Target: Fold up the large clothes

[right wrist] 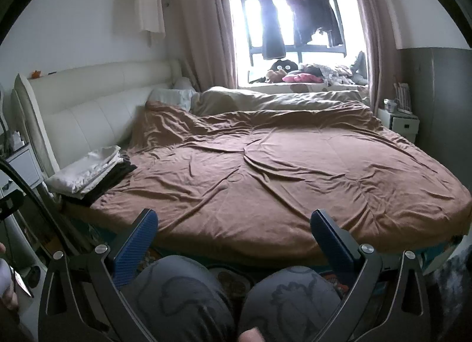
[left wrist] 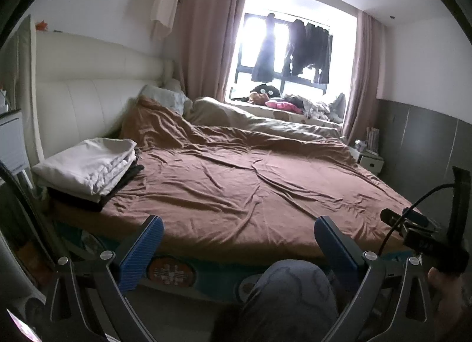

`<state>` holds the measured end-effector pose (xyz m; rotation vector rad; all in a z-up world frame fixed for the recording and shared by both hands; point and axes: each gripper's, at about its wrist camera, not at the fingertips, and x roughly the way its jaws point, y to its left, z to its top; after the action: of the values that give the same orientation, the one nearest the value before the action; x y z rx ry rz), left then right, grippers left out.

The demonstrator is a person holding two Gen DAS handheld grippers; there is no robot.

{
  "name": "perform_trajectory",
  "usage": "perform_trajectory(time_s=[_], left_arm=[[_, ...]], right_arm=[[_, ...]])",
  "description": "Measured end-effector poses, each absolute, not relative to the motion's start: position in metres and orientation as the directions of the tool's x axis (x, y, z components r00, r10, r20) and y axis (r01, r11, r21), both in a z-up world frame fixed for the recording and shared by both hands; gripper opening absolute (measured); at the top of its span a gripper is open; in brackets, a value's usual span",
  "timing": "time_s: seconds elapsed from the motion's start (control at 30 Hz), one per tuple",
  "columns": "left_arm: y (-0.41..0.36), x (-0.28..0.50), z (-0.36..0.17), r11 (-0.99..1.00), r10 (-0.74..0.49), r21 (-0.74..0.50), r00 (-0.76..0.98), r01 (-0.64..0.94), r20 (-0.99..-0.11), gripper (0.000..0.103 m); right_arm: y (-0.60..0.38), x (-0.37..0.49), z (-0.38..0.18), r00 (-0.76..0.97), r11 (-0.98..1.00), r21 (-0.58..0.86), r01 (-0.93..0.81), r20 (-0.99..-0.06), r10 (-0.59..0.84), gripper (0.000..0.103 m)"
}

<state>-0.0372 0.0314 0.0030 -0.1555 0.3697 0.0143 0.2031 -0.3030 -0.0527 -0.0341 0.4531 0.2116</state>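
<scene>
Through my left wrist camera, my left gripper [left wrist: 239, 235] hung short of the near edge of the bed [left wrist: 236, 188], its blue fingers [left wrist: 144, 250] spread wide with nothing between them. At the head end of the bed, on the corner nearest me by the headboard [left wrist: 88, 97], lay a stack of folded clothes [left wrist: 88, 168]: white pieces on top, something dark underneath. I judged that stack to be finished work. The brown sheet [left wrist: 250, 171] was wrinkled but bare, with no garment spread on it for folding. My knee [left wrist: 292, 291] showed below, between the fingers.

Through my right wrist camera, my right gripper [right wrist: 234, 235] was likewise parted wide and empty, held above my knees [right wrist: 236, 297] and well back from the mattress. The folded stack [right wrist: 91, 173] sat on the same corner. Across the room, a jumble of loose clothes [right wrist: 321, 75] lay on the window ledge and dark garments [right wrist: 295, 23] hung on a rail in the window; whether those were mine to fold, I could not tell. As I read it, some folding was done, nothing was in hand, and the next piece had yet to be fetched.
</scene>
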Motion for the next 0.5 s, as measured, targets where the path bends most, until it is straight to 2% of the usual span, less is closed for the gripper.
perform_trajectory(time_s=[0.5], left_arm=[[0.0321, -0.0411, 0.0066, 0.986, -0.015, -0.162, 0.933, -0.047, -0.360, 0.103]], right_arm=[[-0.3025, 0.2018, -0.0521, 0.875, 0.977, 0.026, -0.211, -0.441, 0.201, 0.103]])
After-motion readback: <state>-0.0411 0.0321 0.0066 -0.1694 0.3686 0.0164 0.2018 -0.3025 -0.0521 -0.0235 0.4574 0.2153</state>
